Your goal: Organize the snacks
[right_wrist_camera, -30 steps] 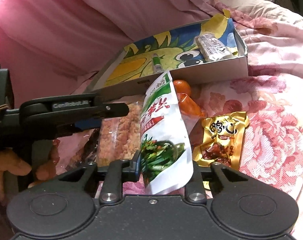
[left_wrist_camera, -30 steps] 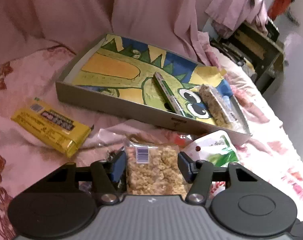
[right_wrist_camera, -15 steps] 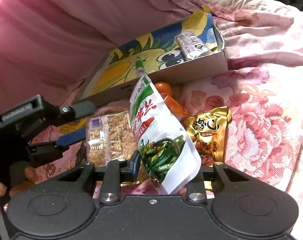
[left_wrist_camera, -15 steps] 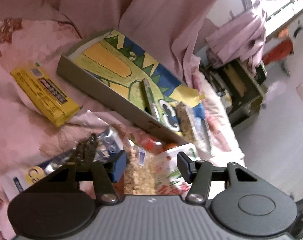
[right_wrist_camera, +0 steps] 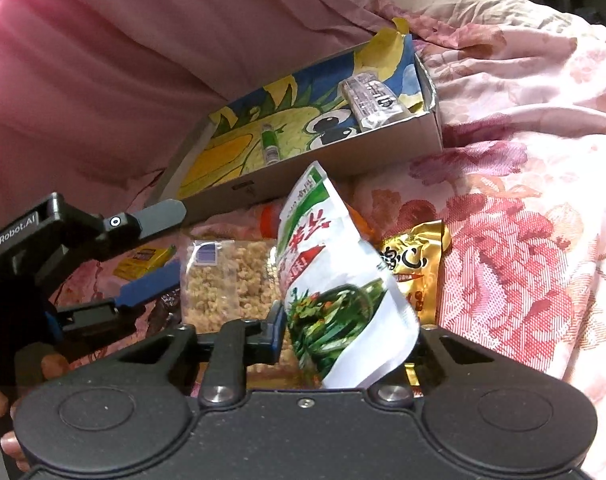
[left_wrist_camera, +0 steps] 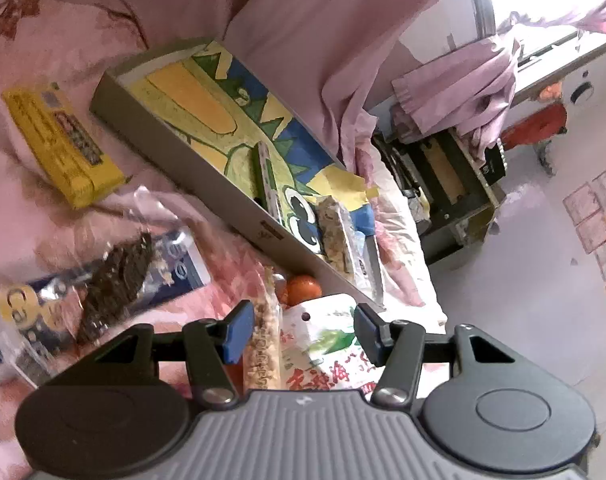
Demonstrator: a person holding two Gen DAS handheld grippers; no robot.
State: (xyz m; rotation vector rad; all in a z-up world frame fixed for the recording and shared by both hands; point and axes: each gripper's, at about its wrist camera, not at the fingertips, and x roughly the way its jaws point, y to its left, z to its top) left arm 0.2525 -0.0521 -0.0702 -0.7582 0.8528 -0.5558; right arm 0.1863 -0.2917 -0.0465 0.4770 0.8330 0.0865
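Right tongs (right_wrist_camera: 343, 336) pinch a crumpled white-green pouch (right_wrist_camera: 335, 280); left tongs (left_wrist_camera: 299, 332) apparently spread.

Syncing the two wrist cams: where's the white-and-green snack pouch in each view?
Left wrist: white-and-green snack pouch sits bottom centre, seen between the open left hand-held gripper fingers.
Right wrist: the pouch stands centre, clamped in the right hand-held gripper.
Shared landmark: the cartoon-lined box behind it, holding two snacks.
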